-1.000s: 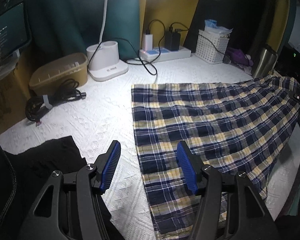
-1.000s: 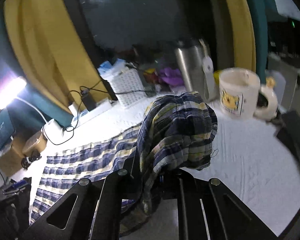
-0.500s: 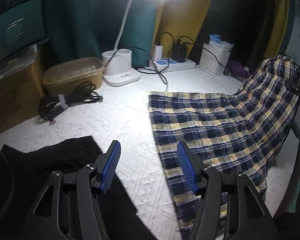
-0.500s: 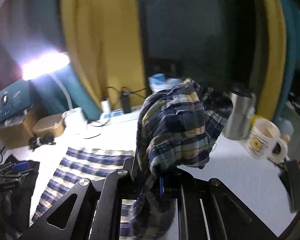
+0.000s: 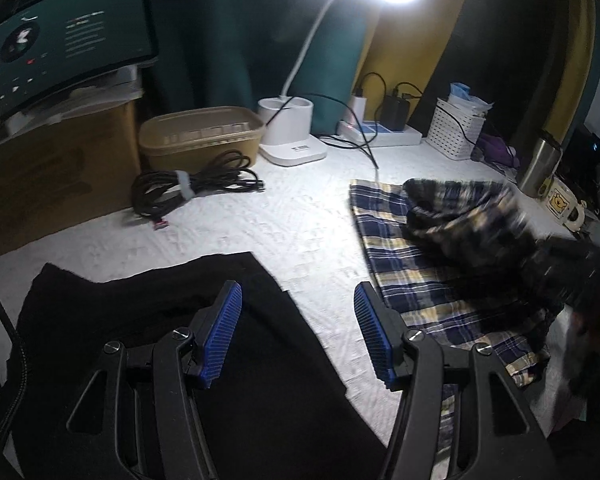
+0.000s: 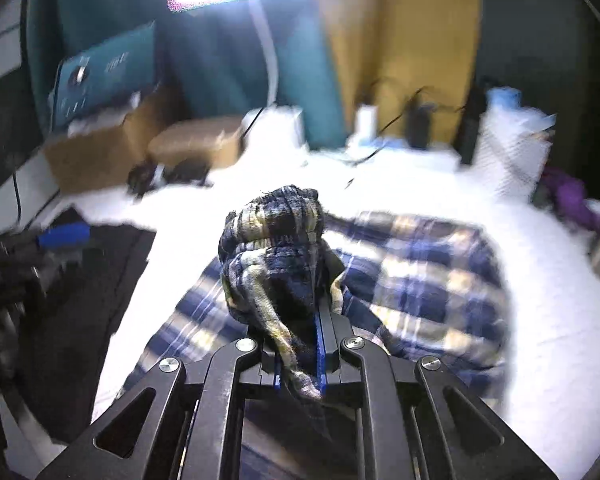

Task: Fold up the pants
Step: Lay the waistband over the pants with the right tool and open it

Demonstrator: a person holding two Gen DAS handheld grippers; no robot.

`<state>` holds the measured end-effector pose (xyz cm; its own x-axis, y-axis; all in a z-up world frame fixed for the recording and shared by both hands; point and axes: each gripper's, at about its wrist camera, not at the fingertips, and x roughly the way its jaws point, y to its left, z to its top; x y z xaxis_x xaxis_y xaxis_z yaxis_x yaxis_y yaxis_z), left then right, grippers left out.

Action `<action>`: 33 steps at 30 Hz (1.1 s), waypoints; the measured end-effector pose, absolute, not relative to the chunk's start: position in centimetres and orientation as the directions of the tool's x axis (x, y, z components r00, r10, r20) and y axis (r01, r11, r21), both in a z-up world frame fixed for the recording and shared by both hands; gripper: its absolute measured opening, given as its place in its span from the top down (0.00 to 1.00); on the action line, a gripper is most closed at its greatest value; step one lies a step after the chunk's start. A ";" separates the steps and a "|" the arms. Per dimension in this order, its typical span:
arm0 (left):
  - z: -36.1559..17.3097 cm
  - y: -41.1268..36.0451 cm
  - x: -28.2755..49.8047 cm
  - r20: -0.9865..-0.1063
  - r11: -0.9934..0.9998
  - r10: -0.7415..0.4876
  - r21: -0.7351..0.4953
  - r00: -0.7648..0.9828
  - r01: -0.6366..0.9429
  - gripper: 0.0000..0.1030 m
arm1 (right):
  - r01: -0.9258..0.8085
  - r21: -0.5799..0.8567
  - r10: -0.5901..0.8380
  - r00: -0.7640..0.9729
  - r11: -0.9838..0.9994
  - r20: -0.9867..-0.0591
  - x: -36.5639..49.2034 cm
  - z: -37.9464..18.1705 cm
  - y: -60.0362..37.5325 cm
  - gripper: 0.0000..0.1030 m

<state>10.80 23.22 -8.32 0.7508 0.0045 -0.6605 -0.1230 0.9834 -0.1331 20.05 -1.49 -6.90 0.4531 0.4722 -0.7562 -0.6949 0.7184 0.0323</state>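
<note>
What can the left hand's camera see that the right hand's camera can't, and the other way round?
Only the left wrist view shows the open, empty left gripper, the steel flask and the bear mug. Only the right wrist view shows the right gripper shut on a bunch of the plaid pants. Both show the pants, the black garment and the tan tub.

the navy-and-cream plaid woven cloth pants (image 5: pixel 432 276) look soft and matt. the white bed cover (image 5: pixel 300 220) has a rough, crinkled texture. the flat black cloth garment (image 5: pixel 148 304) is matt. the tall steel tumbler (image 5: pixel 539 168) shines, brushed metal. the white latticed plastic basket (image 5: pixel 452 130) looks smooth.
</note>
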 end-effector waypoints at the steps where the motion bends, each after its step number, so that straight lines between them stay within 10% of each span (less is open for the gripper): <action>1: -8.3 23.4 10.6 -0.661 0.983 0.009 -0.133 0.750 -0.129 0.43 | -0.699 0.028 0.467 0.446 0.714 -0.763 19.7 -7.4 -1.0 0.88; 21: -7.1 21.6 10.3 -0.652 0.985 0.019 -0.119 0.758 -0.127 0.43 | -0.719 -0.121 0.358 0.476 0.684 -0.803 17.2 -7.8 -0.4 0.81; 24: -6.9 20.7 10.7 -0.652 0.987 0.009 -0.117 0.758 -0.111 0.43 | -0.712 -0.170 0.338 0.512 0.681 -0.790 16.7 -7.4 -0.8 0.47; 25: -6.9 20.3 10.9 -0.654 0.988 0.006 -0.113 0.757 -0.105 0.43 | -0.705 -0.198 0.320 0.530 0.681 -0.785 16.6 -7.4 -1.0 0.00; 33: -6.8 17.1 12.6 -0.665 0.992 -0.030 -0.110 0.746 -0.059 0.43 | -0.683 -0.222 0.301 0.558 0.696 -0.773 17.5 -7.0 -4.4 0.00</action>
